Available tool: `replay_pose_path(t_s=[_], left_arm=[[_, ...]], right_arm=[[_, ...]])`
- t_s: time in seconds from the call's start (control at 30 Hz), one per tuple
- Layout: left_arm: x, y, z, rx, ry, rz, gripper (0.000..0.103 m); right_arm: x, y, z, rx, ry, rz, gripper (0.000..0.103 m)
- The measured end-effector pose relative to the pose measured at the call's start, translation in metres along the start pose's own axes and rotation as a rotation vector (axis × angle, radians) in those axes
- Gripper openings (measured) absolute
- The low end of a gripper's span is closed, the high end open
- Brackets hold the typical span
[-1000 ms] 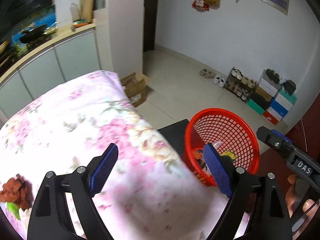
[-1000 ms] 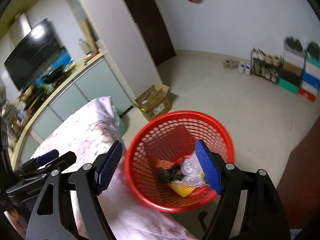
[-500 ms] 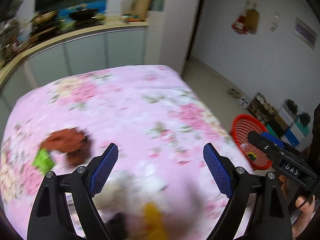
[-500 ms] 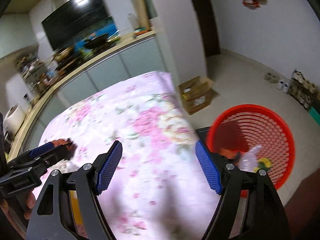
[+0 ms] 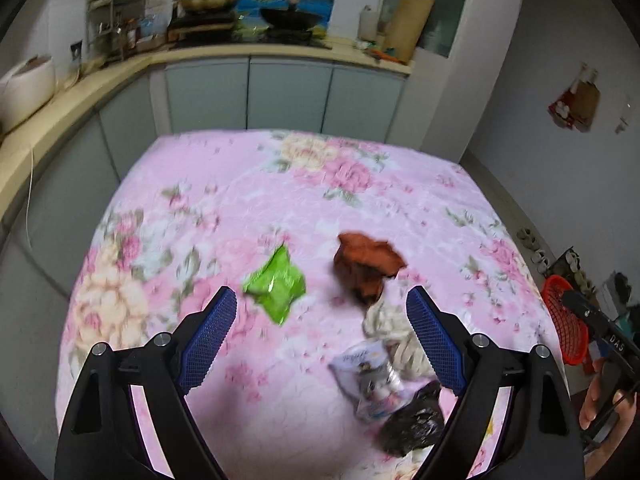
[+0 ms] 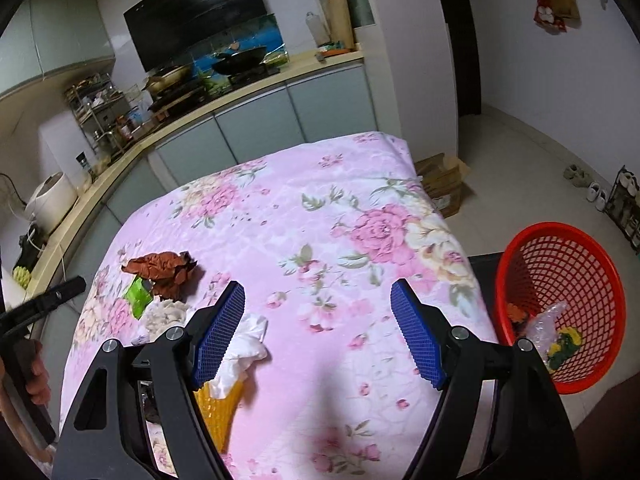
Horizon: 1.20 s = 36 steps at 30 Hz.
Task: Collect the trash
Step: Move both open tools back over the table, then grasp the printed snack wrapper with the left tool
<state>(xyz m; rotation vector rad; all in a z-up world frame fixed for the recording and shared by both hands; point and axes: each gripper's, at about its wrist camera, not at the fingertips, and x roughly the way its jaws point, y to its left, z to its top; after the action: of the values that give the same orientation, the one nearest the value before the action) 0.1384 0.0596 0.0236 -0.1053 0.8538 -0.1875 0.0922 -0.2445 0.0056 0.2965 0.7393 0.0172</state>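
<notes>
Left edge: the counter runs along the far and left sides of the table, close beside it, with only a narrow gap between them.
Table middle: the pink flowered cloth lies bare from the centre to the far edge.
Trash, left part: a green packet lies flat; just right of it sits a crumpled brown paper, apart from the packet.
Trash, near edge: a beige wad, a pale printed pouch and a black bag lie bunched together, touching; a white tissue rests on a yellow cone.
Left gripper: jaws wide apart, nothing between the pads, hanging above the cloth between packet and wad.
Right gripper: jaws wide apart, holding nothing; its left pad overlaps the tissue in view, contact cannot be told.
Right edge: the cloth drops off to open tiled floor; a cardboard box stands by the far corner.
Basket: red, just off the table's right side, with some trash already inside.
</notes>
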Motion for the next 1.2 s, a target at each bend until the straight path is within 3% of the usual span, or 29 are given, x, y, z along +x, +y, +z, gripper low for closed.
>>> replay_pose_path(t_s=[0.3, 0.57, 0.9, 1.2], left_arm=[[0.045, -0.027, -0.046, 0.065, 0.136, -0.065, 0.083], [0.076, -0.031, -0.062, 0.069, 0.212, -0.090, 0.056], [0.067, -0.018, -0.061, 0.049, 0.174, -0.106, 0.031], [0.037, 0.013, -0.049, -0.016, 0.073, -0.081, 0.027]], right_arm=[[0.008, 0.006, 0.000, -0.014, 0.022, 0.010, 0.073], [0.015, 0.001, -0.003, -0.005, 0.046, 0.015, 0.073], [0.026, 0.005, -0.008, -0.008, 0.083, 0.033, 0.073], [0.040, 0.019, -0.013, -0.051, 0.136, 0.045, 0.073]])
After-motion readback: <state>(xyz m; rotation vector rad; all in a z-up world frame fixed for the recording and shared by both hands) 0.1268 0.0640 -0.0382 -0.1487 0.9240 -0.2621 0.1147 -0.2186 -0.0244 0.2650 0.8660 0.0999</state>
